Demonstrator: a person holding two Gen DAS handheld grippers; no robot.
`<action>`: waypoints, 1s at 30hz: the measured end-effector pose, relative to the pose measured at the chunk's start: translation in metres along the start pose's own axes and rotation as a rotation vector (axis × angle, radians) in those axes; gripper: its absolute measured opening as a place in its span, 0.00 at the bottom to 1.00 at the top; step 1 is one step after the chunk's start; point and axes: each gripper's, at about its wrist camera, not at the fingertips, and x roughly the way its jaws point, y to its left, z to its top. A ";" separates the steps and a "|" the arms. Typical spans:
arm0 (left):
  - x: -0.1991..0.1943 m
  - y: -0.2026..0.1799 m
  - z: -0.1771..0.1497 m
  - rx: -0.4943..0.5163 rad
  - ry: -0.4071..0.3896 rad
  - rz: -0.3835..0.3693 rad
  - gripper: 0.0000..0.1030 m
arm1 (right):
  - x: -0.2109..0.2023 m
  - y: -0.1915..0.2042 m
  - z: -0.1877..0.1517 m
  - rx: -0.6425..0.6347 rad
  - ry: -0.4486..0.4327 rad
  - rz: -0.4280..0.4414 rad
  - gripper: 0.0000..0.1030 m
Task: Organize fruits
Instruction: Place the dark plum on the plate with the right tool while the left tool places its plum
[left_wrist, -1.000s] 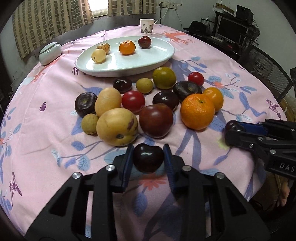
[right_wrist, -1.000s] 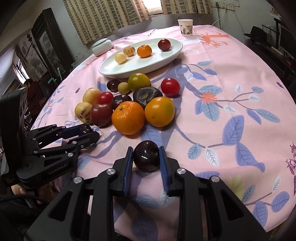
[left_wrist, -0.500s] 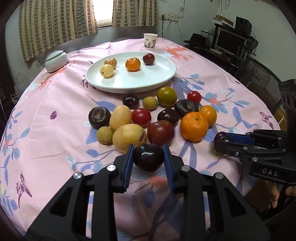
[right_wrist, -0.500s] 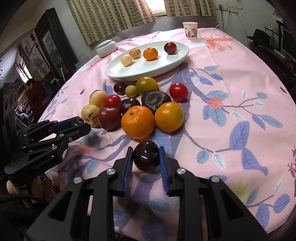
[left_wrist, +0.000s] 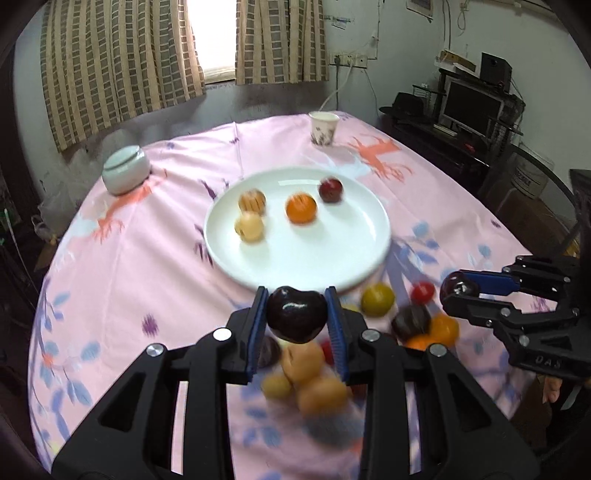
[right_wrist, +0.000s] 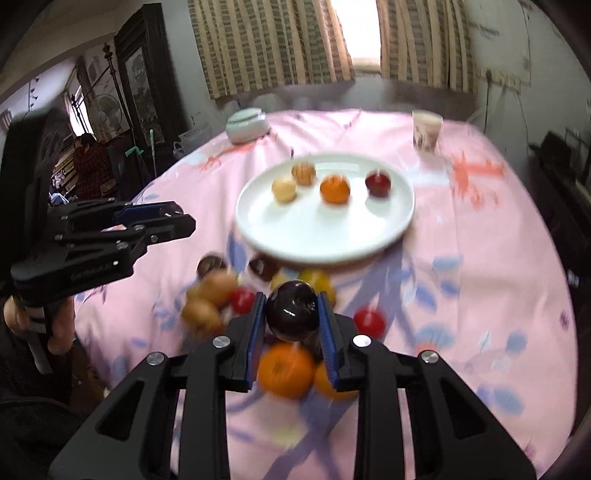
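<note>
Loose fruits lie between each plum-holding gripper and the plate.

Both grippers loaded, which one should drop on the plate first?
Probably left. The left gripper with its dark plum sits right at the white plate's near rim; the right gripper, also holding one, hangs back over the loose fruit.

My left gripper clamps dark plum above blurred fruit pile, near white plate edge
</note>
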 end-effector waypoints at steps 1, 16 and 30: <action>0.008 0.003 0.015 -0.005 0.001 0.006 0.31 | 0.005 -0.004 0.012 -0.002 -0.003 -0.006 0.28; 0.172 0.030 0.105 -0.129 0.210 -0.013 0.31 | 0.161 -0.067 0.103 0.029 0.186 -0.023 0.27; 0.176 0.032 0.108 -0.124 0.219 -0.022 0.59 | 0.160 -0.065 0.108 -0.039 0.157 -0.162 0.58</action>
